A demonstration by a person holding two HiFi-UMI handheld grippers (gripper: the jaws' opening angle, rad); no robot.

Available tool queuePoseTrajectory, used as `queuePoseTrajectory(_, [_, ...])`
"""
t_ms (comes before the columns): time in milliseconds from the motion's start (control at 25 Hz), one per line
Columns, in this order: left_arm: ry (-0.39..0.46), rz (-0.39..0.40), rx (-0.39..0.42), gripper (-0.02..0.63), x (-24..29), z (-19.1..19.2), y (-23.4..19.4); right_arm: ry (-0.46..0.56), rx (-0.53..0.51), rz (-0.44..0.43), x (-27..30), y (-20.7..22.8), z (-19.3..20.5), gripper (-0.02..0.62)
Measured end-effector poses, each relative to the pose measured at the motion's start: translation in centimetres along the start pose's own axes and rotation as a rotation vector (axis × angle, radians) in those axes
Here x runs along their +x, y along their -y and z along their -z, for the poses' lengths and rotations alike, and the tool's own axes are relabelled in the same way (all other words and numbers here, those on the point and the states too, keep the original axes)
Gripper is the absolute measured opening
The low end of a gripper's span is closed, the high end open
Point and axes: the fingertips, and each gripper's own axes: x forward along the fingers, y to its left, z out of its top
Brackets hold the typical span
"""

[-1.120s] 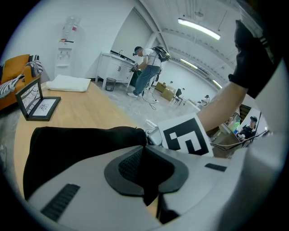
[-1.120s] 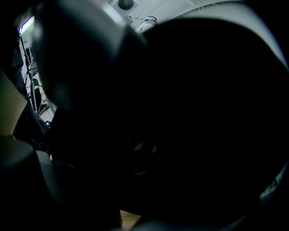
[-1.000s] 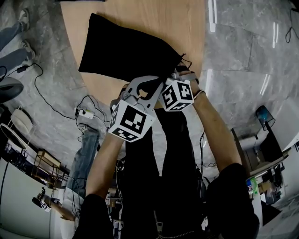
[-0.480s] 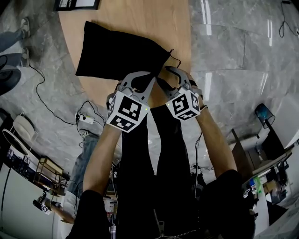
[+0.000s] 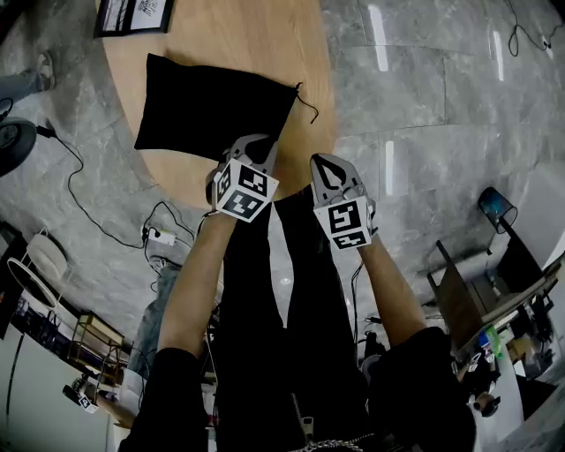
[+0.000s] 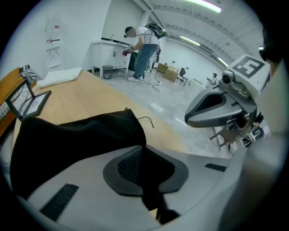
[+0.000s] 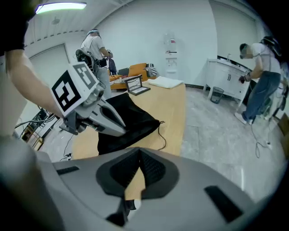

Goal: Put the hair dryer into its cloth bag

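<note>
The black cloth bag (image 5: 212,106) lies flat and bulging on the round wooden table (image 5: 256,35), its drawstring (image 5: 305,101) trailing off the right corner. My left gripper (image 5: 254,143) sits at the bag's near edge. In the left gripper view this gripper (image 6: 143,151) is shut on the bag, with a fold of black cloth across one pad. My right gripper (image 5: 323,162) hovers off the bag's right, near the table edge. Its jaws (image 7: 139,155) have just been closing and now stand shut, with nothing between them. No hair dryer shows in any view.
A framed picture (image 5: 132,16) stands at the table's far left. Cables (image 5: 106,190) and a power strip (image 5: 159,216) lie on the grey floor left of the table. People stand in the background (image 6: 142,43), one at white cabinets (image 7: 259,76).
The right gripper left the bag's mouth, opened wide, drew back to the right and shut. The left gripper sank toward the table. The bag's bunched mouth has dropped flat.
</note>
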Motion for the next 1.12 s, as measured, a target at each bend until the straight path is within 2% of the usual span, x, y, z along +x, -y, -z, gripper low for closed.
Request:
queuePoseTrajectory(80, [-0.019, 0.014, -0.051, 0.025, 0.4, 0.9, -0.1, -0.001, 0.027, 0.015, -0.3, -0.1, -0.1, 0.012])
queuePoseTrajectory(160, [-0.029, 0.060, -0.140, 0.031, 0.6, 1.6, 0.1, 0.001, 0.047, 0.028, -0.8, -0.2, -0.4, 0.012])
queuePoseTrajectory(320, [-0.009, 0.124, -0.265, 0.080, -0.5, 1.4, 0.3, 0.021, 0.061, 0.033, -2.4, -0.3, -1.7, 0.012])
queuePoseTrajectory(440, [0.054, 0.111, -0.268, 0.080, -2.4, 0.1, 0.4, 0.037, 0.099, -0.001, -3.5, -0.4, -2.7, 0.011])
queuePoseTrajectory(640, [0.164, 0.052, -0.252, 0.080, -7.0, -2.1, 1.2, 0.076, 0.178, 0.038, -5.7, -0.8, -5.2, 0.011])
queuePoseTrajectory(840, [0.191, 0.011, -0.279, 0.025, -12.1, -4.2, 2.7, 0.104, 0.169, 0.011, -8.7, -3.2, -9.0, 0.011])
queuePoseTrajectory(1000, [0.280, -0.019, -0.297, 0.018, -17.1, -7.0, 3.4, 0.199, 0.095, -0.020, -12.0, -5.3, -13.8, 0.011])
queuePoseTrajectory(1120, [0.336, -0.058, -0.289, 0.017, -21.3, -8.9, 4.2, 0.248, 0.067, -0.010, -14.9, -6.3, -16.5, 0.011])
